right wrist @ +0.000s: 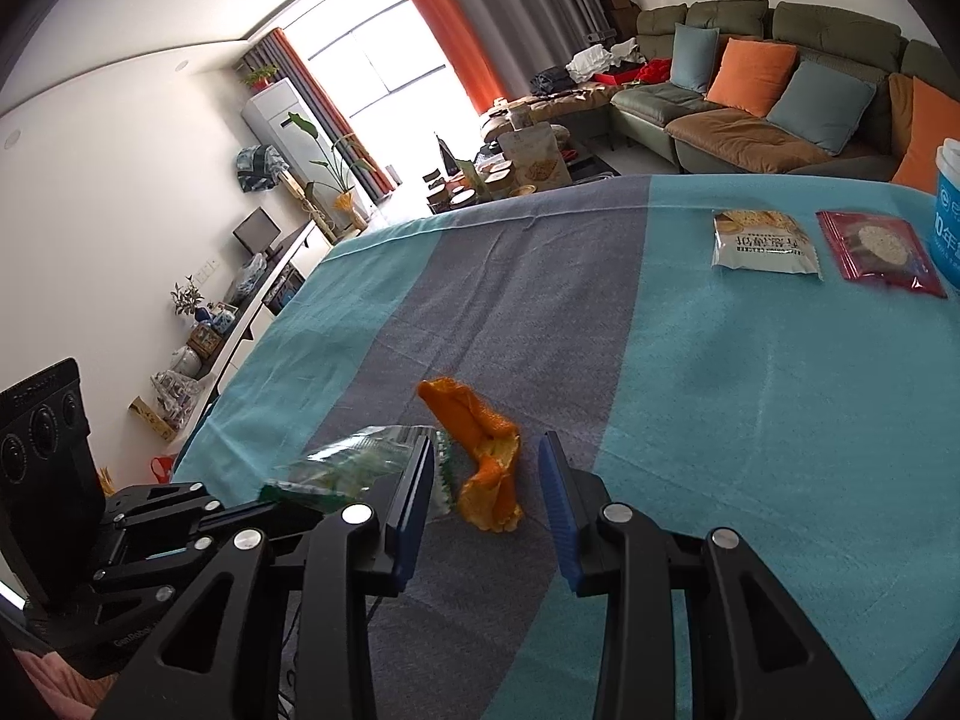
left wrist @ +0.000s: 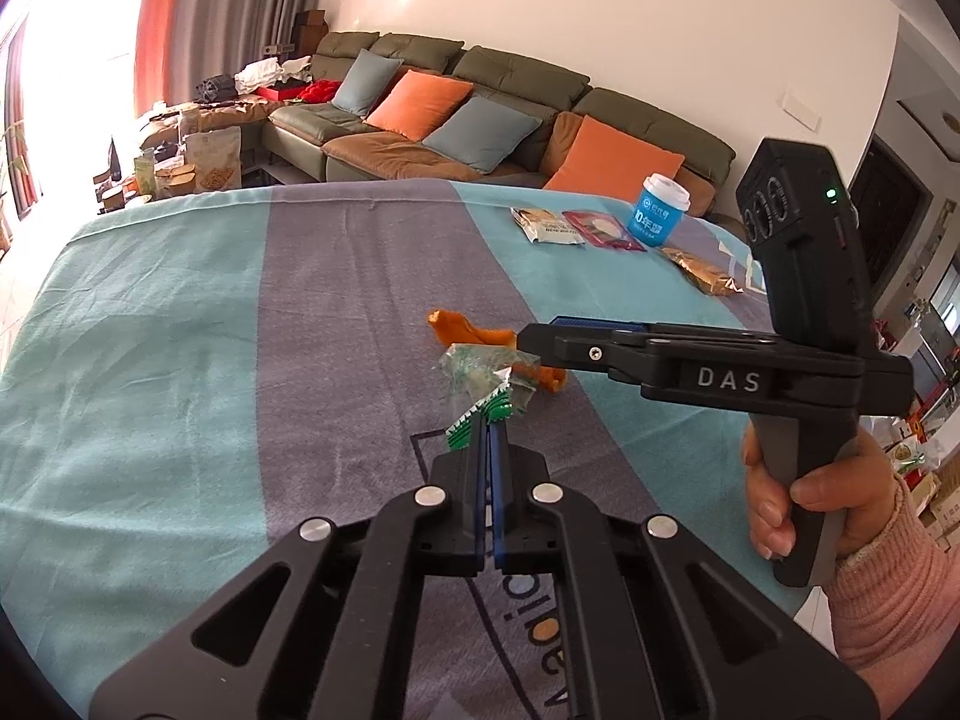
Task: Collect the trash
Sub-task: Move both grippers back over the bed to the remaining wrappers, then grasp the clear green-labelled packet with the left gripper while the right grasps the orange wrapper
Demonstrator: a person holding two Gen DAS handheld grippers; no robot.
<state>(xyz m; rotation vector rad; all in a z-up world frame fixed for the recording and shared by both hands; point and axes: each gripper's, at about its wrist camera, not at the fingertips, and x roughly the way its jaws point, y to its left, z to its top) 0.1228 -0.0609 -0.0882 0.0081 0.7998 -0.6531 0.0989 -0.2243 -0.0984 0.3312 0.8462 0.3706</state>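
My left gripper (left wrist: 489, 429) is shut on a crumpled clear and green plastic wrapper (left wrist: 483, 381), held just above the striped tablecloth (left wrist: 240, 330). The wrapper also shows in the right wrist view (right wrist: 354, 462). An orange peel (right wrist: 483, 450) lies on the cloth right behind it; it also shows in the left wrist view (left wrist: 474, 333). My right gripper (right wrist: 489, 456) is open, its fingers on either side of the near end of the peel, not touching it. In the left wrist view the right gripper (left wrist: 549, 339) comes in from the right.
At the far right of the table lie a white cracker packet (right wrist: 762, 240), a red snack packet (right wrist: 879, 252), a blue paper cup (left wrist: 657, 213) and a gold wrapper (left wrist: 705, 273). A sofa with cushions (left wrist: 480, 120) stands behind the table.
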